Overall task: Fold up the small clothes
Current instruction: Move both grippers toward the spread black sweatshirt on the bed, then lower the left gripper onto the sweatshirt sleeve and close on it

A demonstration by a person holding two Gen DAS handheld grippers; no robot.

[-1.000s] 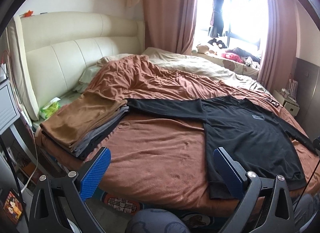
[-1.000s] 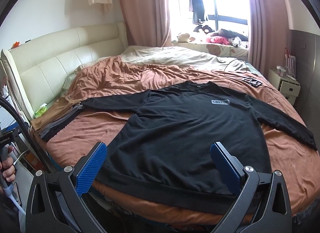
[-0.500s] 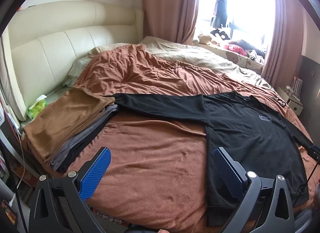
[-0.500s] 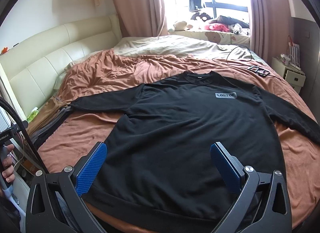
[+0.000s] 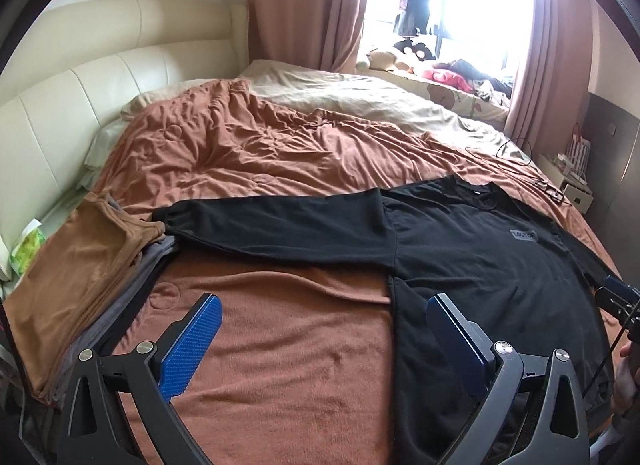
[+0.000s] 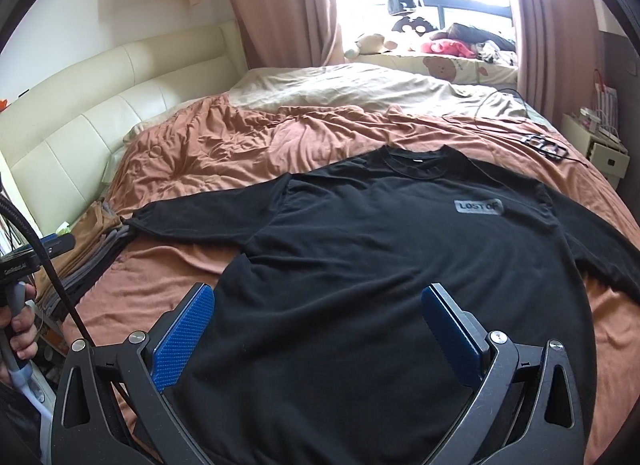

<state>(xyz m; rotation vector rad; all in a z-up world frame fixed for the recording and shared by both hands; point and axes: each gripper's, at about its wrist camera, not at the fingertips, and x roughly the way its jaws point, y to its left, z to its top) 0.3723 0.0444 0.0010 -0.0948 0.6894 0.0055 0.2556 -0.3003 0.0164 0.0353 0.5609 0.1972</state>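
Note:
A black long-sleeved shirt (image 6: 380, 249) with a grey chest label lies spread flat on the rust-brown bedspread (image 6: 248, 153), both sleeves stretched out sideways. In the left wrist view the shirt (image 5: 472, 257) fills the right half, its left sleeve reaching toward a stack of folded clothes (image 5: 80, 277) with a brown piece on top. My left gripper (image 5: 322, 339) hovers open over bare bedspread just left of the shirt's side edge. My right gripper (image 6: 318, 331) is open above the shirt's lower body, nothing between its blue pads.
A cream padded headboard (image 5: 80, 93) runs along the left. The folded stack (image 6: 92, 249) sits at the bed's left edge. A beige sheet (image 6: 360, 85), a cable and dark glasses (image 6: 540, 143) lie farther back. A nightstand (image 6: 604, 149) stands at right.
Both grippers have moved forward and lower over the bed; the shirt and stack now look larger and closer. Both stay open and nothing has been grasped.

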